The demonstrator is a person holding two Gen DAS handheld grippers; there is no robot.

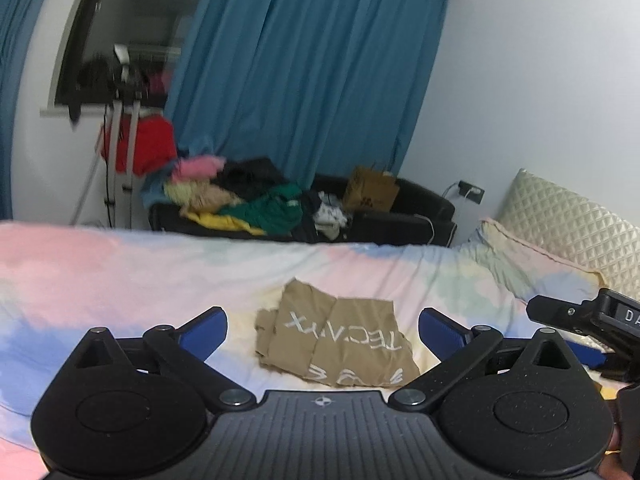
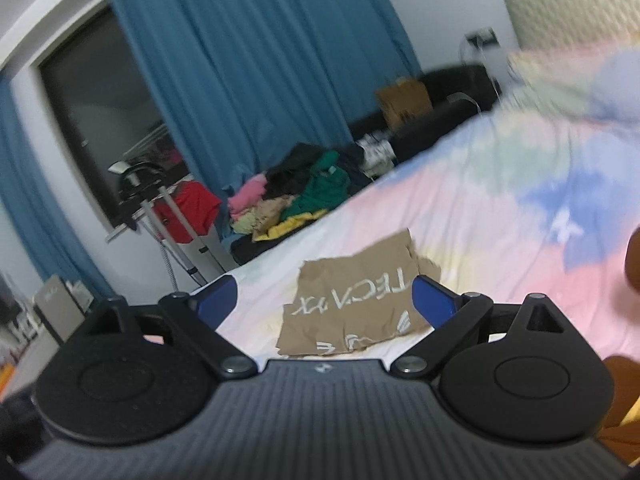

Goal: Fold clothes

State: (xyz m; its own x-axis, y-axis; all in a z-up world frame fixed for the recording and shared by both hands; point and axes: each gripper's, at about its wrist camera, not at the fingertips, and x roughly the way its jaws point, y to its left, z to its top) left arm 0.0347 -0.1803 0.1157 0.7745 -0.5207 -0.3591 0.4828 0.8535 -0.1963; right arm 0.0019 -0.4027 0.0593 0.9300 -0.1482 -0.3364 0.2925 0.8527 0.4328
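Tan folded cotton garment with white lettering lies flat on the pastel tie-dye bedspread, dead ahead of both claws, long axis running across their line of approach. Left claw spread wide, holding nothing, garment framed between its blue pads; right claw likewise spread and empty, its right pad over the garment's near corner. Neither touches cloth; the two look about equally near.

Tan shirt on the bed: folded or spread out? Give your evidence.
Folded. The shirt lies as a compact rectangle with layered edges, lettering creased across panels.
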